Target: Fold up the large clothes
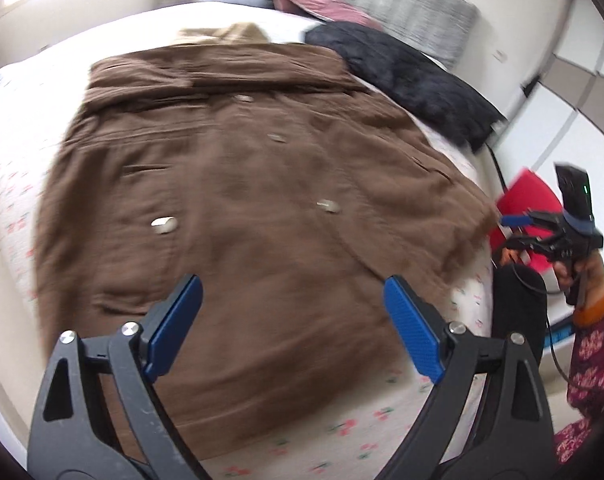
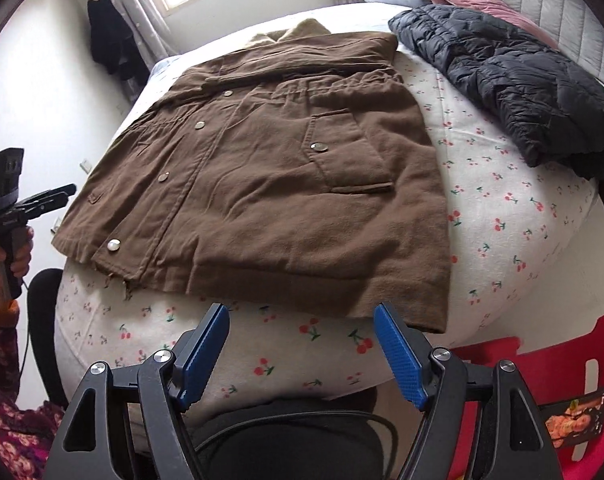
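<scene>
Right wrist view: brown coat (image 2: 262,176) spread flat across the bed (image 2: 497,216), hem toward lower frame, sleeves apparently already tucked in. Thick, soft, probably heavy and limp; best pinched at the two hem corners. Right hand-held gripper (image 2: 300,320) released, empty, just short of the hem. Left hand-held gripper (image 1: 292,292) likewise released over the cloth. Black jacket (image 2: 509,88) upper right.

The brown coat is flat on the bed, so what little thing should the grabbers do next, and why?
Probably lower the open right gripper onto the brown coat hem just ahead of it; both grippers hold nothing and the coat lies spread on the bed.
</scene>
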Action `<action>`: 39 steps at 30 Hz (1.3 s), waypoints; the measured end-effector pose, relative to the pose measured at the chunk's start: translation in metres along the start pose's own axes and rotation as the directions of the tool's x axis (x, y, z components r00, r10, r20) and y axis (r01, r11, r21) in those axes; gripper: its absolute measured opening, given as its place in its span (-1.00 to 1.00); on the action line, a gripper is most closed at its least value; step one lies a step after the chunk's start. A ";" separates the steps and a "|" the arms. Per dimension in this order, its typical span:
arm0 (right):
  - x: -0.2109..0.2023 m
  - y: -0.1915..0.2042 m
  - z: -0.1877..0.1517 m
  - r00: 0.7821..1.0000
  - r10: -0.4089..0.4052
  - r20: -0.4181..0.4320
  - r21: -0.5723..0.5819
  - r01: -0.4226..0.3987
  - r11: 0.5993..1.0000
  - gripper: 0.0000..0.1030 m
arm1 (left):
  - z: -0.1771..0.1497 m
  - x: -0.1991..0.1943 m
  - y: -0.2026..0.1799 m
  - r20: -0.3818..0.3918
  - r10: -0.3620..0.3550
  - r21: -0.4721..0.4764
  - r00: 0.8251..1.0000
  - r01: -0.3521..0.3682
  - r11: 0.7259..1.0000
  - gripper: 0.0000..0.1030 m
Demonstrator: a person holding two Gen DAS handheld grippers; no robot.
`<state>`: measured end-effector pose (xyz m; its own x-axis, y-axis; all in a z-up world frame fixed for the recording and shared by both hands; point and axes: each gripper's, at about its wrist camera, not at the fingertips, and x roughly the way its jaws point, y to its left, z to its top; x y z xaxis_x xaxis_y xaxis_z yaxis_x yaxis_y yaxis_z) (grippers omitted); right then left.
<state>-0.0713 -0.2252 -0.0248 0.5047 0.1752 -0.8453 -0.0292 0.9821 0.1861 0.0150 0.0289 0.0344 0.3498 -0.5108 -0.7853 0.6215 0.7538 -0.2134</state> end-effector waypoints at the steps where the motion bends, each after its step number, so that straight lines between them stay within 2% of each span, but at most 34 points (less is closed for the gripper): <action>1: 0.002 0.004 -0.001 1.000 0.019 -0.012 -0.006 -0.019 1.000 0.47 | 0.002 0.008 -0.015 -0.011 -0.020 0.036 1.000 0.020 0.999 0.79; 5: 0.020 0.012 0.002 0.984 0.154 -0.089 0.042 -0.151 0.988 0.47 | 0.009 0.038 -0.073 -0.055 -0.081 0.190 0.995 0.090 0.978 0.79; 8: 0.037 0.013 0.008 0.975 0.189 -0.118 0.093 -0.179 0.979 0.43 | 0.012 0.060 -0.107 -0.090 -0.112 0.291 0.990 0.134 0.947 0.79; 12: 0.038 0.010 0.022 0.955 0.293 -0.043 0.154 -0.283 0.947 0.14 | 0.009 0.086 -0.141 -0.137 -0.141 0.416 0.980 0.187 0.890 0.79; 15: 0.026 0.009 0.040 0.944 0.326 0.043 0.160 -0.328 0.931 0.12 | 0.006 0.099 -0.157 -0.144 -0.134 0.464 0.980 0.186 0.866 0.78; 17: 0.022 0.008 0.050 0.940 0.334 0.074 0.165 -0.342 0.925 0.12 | 0.006 0.111 -0.162 -0.151 -0.094 0.483 0.984 0.156 0.862 0.61; 18: 0.020 0.008 0.055 0.939 0.333 0.084 0.167 -0.343 0.924 0.12 | 0.007 0.117 -0.163 -0.151 -0.058 0.488 0.987 0.125 0.864 0.37; 19: 0.018 0.007 0.059 0.940 0.330 0.091 0.164 -0.341 0.926 0.12 | 0.008 0.122 -0.164 -0.148 -0.024 0.487 0.989 0.094 0.868 -0.05; 20: 0.015 0.008 0.061 0.942 0.321 0.096 0.155 -0.333 0.930 0.12 | 0.012 0.123 -0.161 -0.141 -0.007 0.474 0.990 0.074 0.877 -0.23; 21: 0.012 0.009 0.063 0.944 0.313 0.100 0.145 -0.325 0.934 0.12 | 0.018 0.120 -0.155 -0.151 -0.040 0.433 0.988 0.102 0.896 -0.42; 22: 0.008 0.010 0.063 0.947 0.303 0.108 0.131 -0.316 0.940 0.12 | 0.025 0.115 -0.148 -0.155 -0.101 0.370 0.983 0.153 0.916 -0.60; 24: -0.001 0.013 0.060 0.950 0.290 0.117 0.093 -0.301 0.949 0.12 | 0.036 0.107 -0.135 -0.130 -0.166 0.286 0.978 0.197 0.938 -0.72; 27: -0.010 0.019 0.051 0.957 0.271 0.104 0.009 -0.274 0.962 0.12 | 0.048 0.104 -0.118 -0.126 -0.211 0.205 0.969 0.234 0.950 -0.75; 31: -0.006 0.044 0.034 0.976 0.215 0.033 -0.125 -0.209 0.970 0.12 | 0.055 0.110 -0.109 -0.159 -0.271 0.136 0.949 0.292 0.947 -0.76; 34: 0.003 0.057 0.025 0.998 0.058 0.016 -0.213 -0.053 0.976 0.12 | 0.059 0.112 -0.099 -0.173 -0.312 0.086 0.934 0.330 0.940 -0.76; 37: 0.020 0.068 0.025 0.997 -0.071 0.018 -0.303 0.074 0.950 0.12 | 0.062 0.115 -0.097 -0.178 -0.328 0.079 0.928 0.346 0.935 -0.76; 39: 0.034 0.075 0.028 0.991 -0.132 0.013 -0.357 0.128 0.925 0.12 | 0.062 0.115 -0.098 -0.183 -0.331 0.083 0.926 0.350 0.933 -0.76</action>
<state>-0.0320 -0.1478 -0.0253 0.5156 0.0431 -0.8558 -0.2705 0.9558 -0.1148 0.0378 -0.1290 0.0011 -0.0098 -0.6467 -0.7627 0.7607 0.4903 -0.4255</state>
